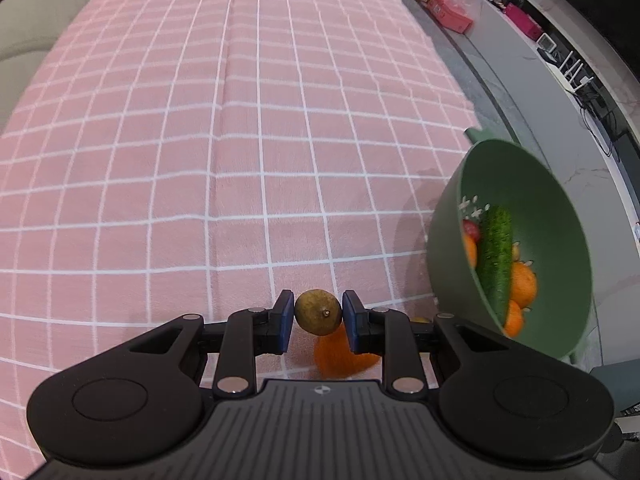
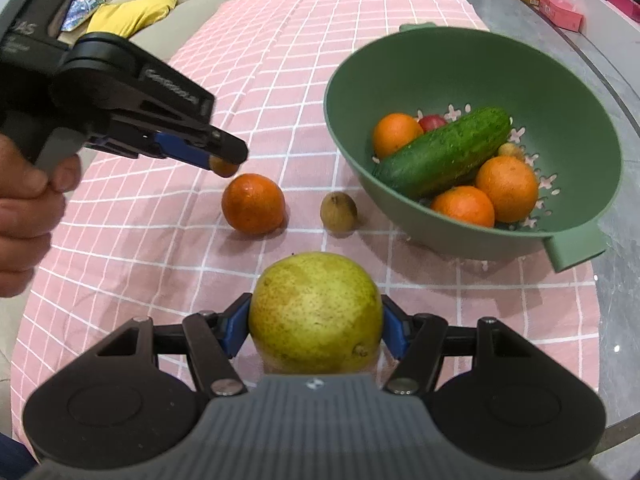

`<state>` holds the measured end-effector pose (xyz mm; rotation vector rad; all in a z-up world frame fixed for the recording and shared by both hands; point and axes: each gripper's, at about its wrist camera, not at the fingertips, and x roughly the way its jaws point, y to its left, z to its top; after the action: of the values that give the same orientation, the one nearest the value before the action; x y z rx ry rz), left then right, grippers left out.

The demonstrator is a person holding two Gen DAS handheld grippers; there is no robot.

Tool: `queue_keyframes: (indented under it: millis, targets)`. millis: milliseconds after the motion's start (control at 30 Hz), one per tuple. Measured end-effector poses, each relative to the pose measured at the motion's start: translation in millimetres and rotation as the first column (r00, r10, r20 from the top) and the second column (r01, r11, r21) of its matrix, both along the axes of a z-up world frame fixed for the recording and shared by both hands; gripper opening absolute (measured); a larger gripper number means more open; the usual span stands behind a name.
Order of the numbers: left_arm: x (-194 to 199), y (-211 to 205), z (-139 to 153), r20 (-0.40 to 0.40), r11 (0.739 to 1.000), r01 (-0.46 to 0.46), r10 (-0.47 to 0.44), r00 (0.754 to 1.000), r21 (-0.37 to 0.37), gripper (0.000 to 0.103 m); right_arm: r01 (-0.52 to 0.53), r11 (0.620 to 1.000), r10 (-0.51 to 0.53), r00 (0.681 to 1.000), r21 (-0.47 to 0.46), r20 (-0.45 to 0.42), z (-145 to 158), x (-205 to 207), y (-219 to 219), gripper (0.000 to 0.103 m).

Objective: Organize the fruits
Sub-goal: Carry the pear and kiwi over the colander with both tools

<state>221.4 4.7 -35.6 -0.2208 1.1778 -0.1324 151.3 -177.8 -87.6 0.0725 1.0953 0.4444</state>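
My left gripper (image 1: 318, 316) is shut on a small brown fruit (image 1: 319, 311), held just above a loose orange (image 1: 340, 354) on the pink checked cloth (image 1: 240, 140). From the right wrist view the left gripper (image 2: 224, 162) hangs over that orange (image 2: 253, 203). My right gripper (image 2: 316, 326) is shut on a large yellow-green pear (image 2: 316, 314). A second small brown fruit (image 2: 338, 212) lies on the cloth beside the green colander (image 2: 440, 60). The colander holds a cucumber (image 2: 444, 152), three oranges, a red fruit and a small brown fruit.
The colander (image 1: 560, 208) stands at the cloth's right edge, on a grey marble tabletop (image 2: 616, 280). Pink and yellow boxes (image 1: 448, 8) sit on the far counter. A sofa with a yellow cushion (image 2: 132, 12) lies beyond the far left. A person's hand (image 2: 28, 208) grips the left tool.
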Motion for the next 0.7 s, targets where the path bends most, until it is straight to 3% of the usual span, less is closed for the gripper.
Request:
queue_keyframes:
  millis: [467, 700]
  targets:
    - [-15, -25, 61, 0.079, 0.998, 0.036, -0.041, 0.996, 0.055, 0.029, 0.001, 0.995, -0.008, 0.997, 0.096, 0.079, 44, -1, -13, 0.062]
    - [-11, -50, 72, 0.100, 0.995, 0.065, -0.073, 0.992, 0.078, 0.029, 0.049, 0.989, -0.066, 0.990, 0.143, 0.123, 66, 6, -36, 0.062]
